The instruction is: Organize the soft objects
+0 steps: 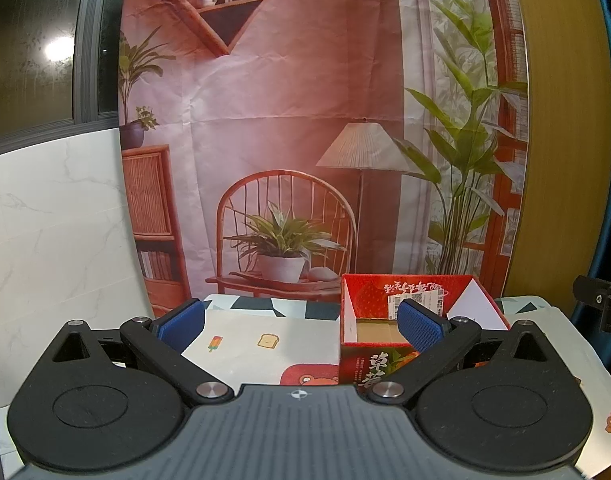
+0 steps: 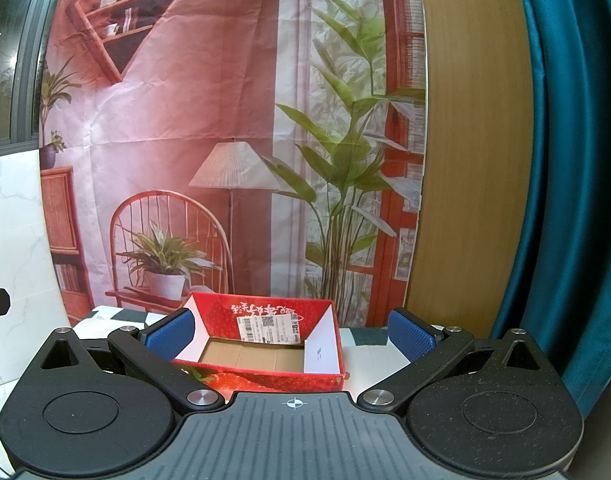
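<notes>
A red cardboard box [image 1: 369, 354] with strawberry print stands open-topped on the table, right of centre in the left wrist view. Its brown bottom shows bare. In the right wrist view the same box [image 2: 265, 376] lies straight ahead, a white label on its far inner wall. My left gripper [image 1: 301, 326] is open, blue pads wide apart, nothing between them; its right pad overlaps the box's near corner in the picture. My right gripper [image 2: 291, 336] is open too, with the box seen in the gap beyond its pads. No soft object shows in either view.
The table carries a white cloth [image 1: 265, 344] with small cartoon prints and a dark geometric border. A printed room backdrop [image 1: 289, 120] hangs close behind the table. A wooden panel [image 2: 473, 140] and teal curtain [image 2: 565, 200] stand at right, a marble wall [image 1: 53, 240] at left.
</notes>
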Available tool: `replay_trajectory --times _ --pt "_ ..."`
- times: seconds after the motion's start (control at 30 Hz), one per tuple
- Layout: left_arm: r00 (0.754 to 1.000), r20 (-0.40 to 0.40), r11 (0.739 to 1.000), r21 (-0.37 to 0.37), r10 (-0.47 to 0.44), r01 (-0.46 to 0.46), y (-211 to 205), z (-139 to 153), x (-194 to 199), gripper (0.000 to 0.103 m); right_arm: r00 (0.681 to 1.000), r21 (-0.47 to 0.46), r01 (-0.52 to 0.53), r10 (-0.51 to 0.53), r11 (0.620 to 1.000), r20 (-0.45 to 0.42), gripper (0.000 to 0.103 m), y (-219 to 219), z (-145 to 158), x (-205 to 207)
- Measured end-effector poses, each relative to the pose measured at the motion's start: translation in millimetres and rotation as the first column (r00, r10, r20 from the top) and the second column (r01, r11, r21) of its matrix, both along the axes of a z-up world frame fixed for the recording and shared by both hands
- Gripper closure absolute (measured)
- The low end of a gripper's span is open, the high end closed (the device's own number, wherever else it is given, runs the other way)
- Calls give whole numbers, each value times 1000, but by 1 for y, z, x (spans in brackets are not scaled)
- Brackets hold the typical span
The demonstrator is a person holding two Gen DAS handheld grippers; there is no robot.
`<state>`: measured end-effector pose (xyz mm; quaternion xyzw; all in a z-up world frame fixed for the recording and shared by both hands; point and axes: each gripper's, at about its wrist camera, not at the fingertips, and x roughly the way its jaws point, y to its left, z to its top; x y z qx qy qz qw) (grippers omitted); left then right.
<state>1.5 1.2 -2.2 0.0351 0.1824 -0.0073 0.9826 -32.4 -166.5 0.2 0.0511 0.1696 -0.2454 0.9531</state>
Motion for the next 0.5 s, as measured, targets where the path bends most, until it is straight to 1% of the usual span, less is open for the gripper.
replay_trajectory --times 0.5 --pt "1000 0 1000 -1 -1 1 -1 1 -1 0 1000 1 4 -4 1000 2 0 1 -3 0"
